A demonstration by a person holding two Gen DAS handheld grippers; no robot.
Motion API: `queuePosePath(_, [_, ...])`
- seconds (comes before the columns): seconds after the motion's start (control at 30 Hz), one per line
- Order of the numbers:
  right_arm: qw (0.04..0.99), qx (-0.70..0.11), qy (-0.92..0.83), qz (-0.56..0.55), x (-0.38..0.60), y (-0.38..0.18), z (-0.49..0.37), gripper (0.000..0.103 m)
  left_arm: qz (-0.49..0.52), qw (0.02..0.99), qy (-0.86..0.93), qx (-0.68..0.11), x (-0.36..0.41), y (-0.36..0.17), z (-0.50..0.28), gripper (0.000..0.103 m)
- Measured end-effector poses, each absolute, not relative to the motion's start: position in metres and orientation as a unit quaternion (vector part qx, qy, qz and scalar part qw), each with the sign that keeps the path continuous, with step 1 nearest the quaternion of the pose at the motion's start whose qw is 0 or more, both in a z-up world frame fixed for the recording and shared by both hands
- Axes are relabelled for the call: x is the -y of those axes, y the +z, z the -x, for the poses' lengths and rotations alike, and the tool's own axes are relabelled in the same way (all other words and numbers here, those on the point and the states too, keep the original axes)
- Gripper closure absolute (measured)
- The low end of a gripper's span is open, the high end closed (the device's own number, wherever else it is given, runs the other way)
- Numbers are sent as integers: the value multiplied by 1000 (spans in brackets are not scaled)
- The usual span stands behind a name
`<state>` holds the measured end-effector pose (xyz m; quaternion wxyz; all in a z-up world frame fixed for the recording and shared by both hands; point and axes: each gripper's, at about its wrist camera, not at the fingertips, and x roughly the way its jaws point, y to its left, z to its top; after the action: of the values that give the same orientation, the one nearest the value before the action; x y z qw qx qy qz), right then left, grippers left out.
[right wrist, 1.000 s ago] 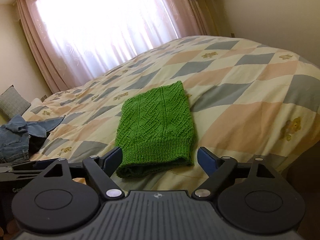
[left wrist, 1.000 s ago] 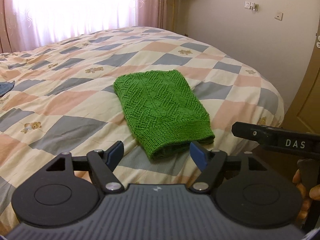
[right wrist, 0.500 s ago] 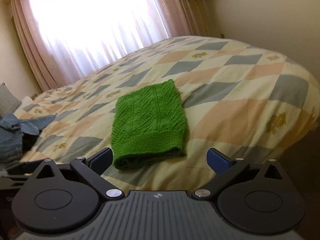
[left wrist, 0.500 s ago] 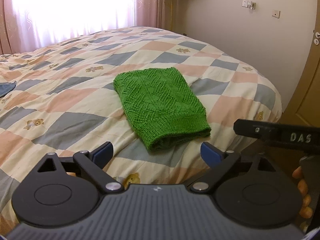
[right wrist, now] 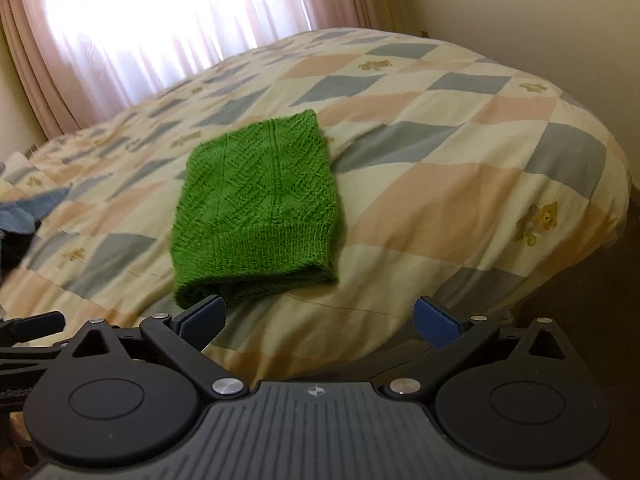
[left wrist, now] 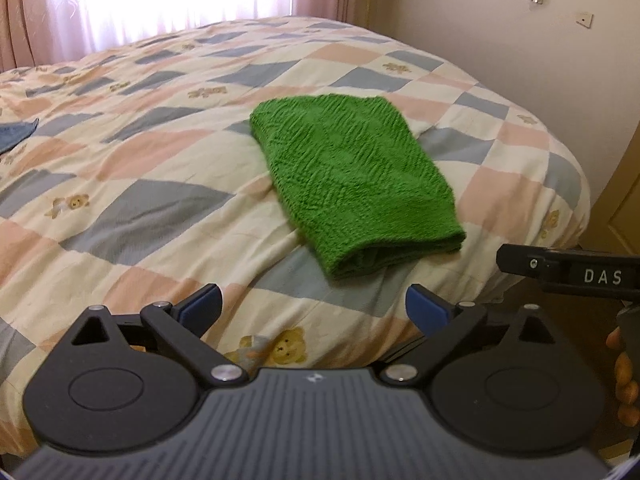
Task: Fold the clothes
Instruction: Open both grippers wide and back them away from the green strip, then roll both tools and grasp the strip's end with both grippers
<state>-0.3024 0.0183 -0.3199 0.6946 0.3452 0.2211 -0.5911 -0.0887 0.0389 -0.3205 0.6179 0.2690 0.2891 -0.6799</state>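
A green knitted sweater (left wrist: 352, 176) lies folded into a neat rectangle on the checked quilt of the bed (left wrist: 140, 208); it also shows in the right wrist view (right wrist: 256, 208). My left gripper (left wrist: 314, 306) is open and empty, hovering near the bed's front edge, short of the sweater. My right gripper (right wrist: 318, 314) is open and empty, also short of the sweater's near hem. The right gripper's body (left wrist: 568, 272) shows at the right edge of the left wrist view.
Blue denim clothes (right wrist: 24, 212) lie at the far left of the bed. Pink curtains (right wrist: 160, 20) and a bright window are behind. A wall (left wrist: 520, 40) and a wooden door (left wrist: 624, 200) stand to the right of the bed.
Both grippers have opened wider and pulled back from the folded sweater toward the bed's front edge. The sweater has not moved.
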Motion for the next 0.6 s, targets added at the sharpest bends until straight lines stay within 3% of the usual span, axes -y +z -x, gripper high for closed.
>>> queuePosePath(0.6, [680, -265, -575, -369, 21, -353, 298, 0, -288, 612, -664, -319, -4, -342, 83, 6])
